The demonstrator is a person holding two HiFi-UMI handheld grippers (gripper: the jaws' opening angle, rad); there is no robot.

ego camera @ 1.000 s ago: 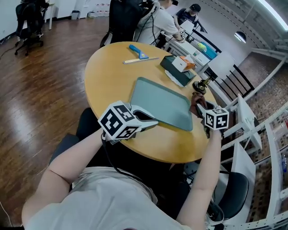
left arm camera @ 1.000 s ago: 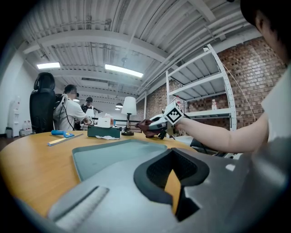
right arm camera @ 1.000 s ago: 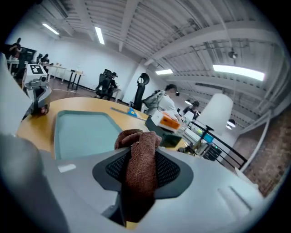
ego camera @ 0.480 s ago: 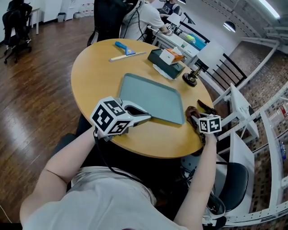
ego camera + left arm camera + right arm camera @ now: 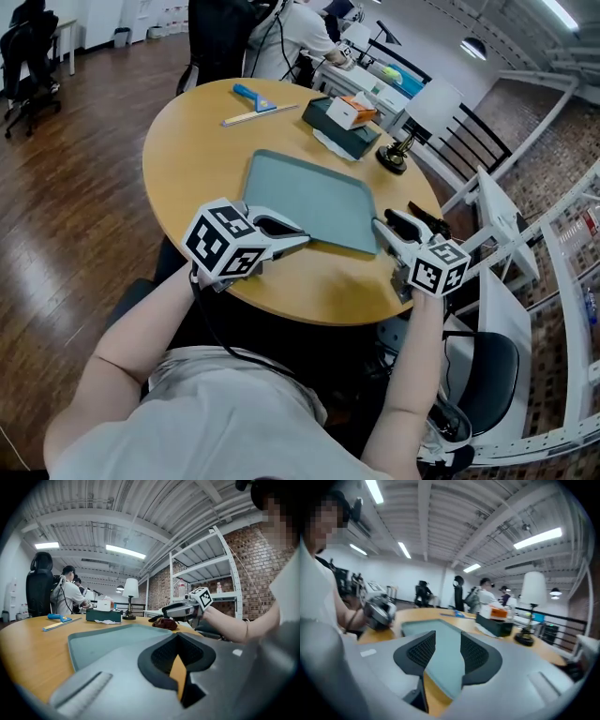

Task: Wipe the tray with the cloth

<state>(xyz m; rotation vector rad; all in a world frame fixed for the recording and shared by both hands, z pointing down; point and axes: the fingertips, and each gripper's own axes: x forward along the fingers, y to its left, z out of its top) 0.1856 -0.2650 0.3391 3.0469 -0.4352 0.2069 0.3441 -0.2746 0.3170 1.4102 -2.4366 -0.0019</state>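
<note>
Showing the soft, light maroon cloth (image 5: 165,623) crumpled on the desk (image 5: 187,141) just beside the grey-green tray (image 5: 309,192), best pinched at a raised fold; the right gripper's (image 5: 394,225) empty jaws have just been opening, while the left gripper's (image 5: 295,236) rest together.

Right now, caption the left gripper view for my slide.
Across the teal tray, the right gripper, fingers just opened and empty, hovers by the dark cloth on the wooden table.
</note>
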